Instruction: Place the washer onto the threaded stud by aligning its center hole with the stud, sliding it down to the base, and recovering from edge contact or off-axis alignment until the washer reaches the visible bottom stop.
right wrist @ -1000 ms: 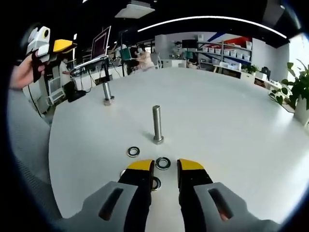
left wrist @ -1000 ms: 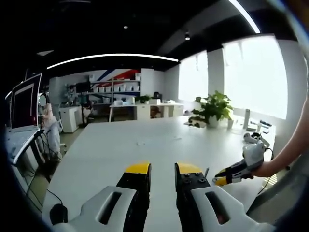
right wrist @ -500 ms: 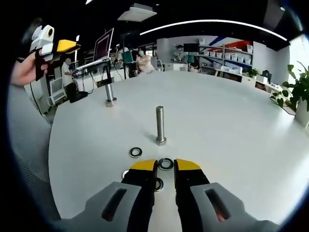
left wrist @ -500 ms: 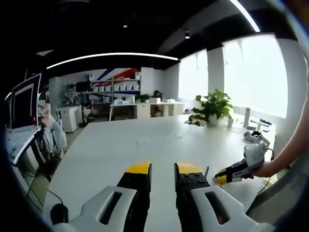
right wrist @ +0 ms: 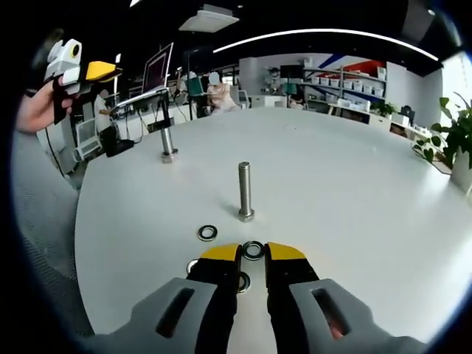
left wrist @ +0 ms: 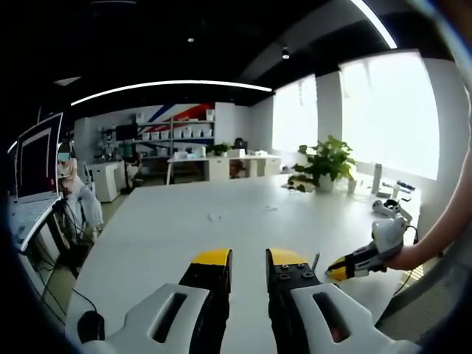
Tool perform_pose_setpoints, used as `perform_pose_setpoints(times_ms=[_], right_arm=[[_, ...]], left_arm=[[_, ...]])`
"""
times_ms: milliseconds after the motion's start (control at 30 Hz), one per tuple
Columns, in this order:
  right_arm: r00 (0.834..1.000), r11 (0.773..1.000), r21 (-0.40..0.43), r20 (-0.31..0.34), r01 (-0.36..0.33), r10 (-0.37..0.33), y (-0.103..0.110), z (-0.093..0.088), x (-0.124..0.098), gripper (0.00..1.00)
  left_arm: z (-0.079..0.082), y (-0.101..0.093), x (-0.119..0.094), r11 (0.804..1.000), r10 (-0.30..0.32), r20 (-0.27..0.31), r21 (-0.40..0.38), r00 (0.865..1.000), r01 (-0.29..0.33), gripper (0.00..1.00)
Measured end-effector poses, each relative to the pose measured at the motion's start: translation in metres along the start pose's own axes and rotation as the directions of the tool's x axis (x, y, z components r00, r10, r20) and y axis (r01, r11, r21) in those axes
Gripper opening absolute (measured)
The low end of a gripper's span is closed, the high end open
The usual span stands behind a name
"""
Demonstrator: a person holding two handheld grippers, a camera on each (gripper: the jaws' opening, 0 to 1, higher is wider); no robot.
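In the right gripper view a steel threaded stud stands upright on the white table. A dark washer lies flat just in front of it. My right gripper sits low over the table, its yellow-tipped jaws pressed against that washer's two sides. Another washer lies to the left, and one more shows under the jaws. My left gripper hovers above the table with a gap between its jaws and nothing in them. It also appears as the left gripper at upper left, in a hand.
A second stud stands further back on the left. A monitor and cables are at the table's left end, and a potted plant at the far right. The right gripper and a forearm show at the right edge.
My right gripper's jaws have narrowed onto the washer, and the view has crept slightly forward. The left gripper has stayed still.
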State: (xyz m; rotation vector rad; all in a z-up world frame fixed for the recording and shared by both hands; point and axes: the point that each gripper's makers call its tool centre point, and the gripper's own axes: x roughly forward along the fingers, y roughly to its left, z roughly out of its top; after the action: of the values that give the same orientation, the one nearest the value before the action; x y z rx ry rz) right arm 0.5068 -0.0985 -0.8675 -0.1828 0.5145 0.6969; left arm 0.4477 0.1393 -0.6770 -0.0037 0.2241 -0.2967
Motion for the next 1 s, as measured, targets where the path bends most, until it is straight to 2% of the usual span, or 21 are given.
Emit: perform_pose_setpoints(times_ms=[700,1000], right_arm=[[1.0,1.0,0.002,-0.01,0.008,-0.008,-0.002,0.001,-0.002,0.14],[1.0,1.0,-0.012,0.009,0.012,-0.012,-0.003,0.014,-0.006,0.14]], left_arm=[[-0.003,0.001,0.002,1.0,0.0,-0.01,-0.001,1.0,0.0,0.16],[-0.004,0.001,0.002,1.0,0.0,-0.013,0.004,1.0,0.001,0.16]])
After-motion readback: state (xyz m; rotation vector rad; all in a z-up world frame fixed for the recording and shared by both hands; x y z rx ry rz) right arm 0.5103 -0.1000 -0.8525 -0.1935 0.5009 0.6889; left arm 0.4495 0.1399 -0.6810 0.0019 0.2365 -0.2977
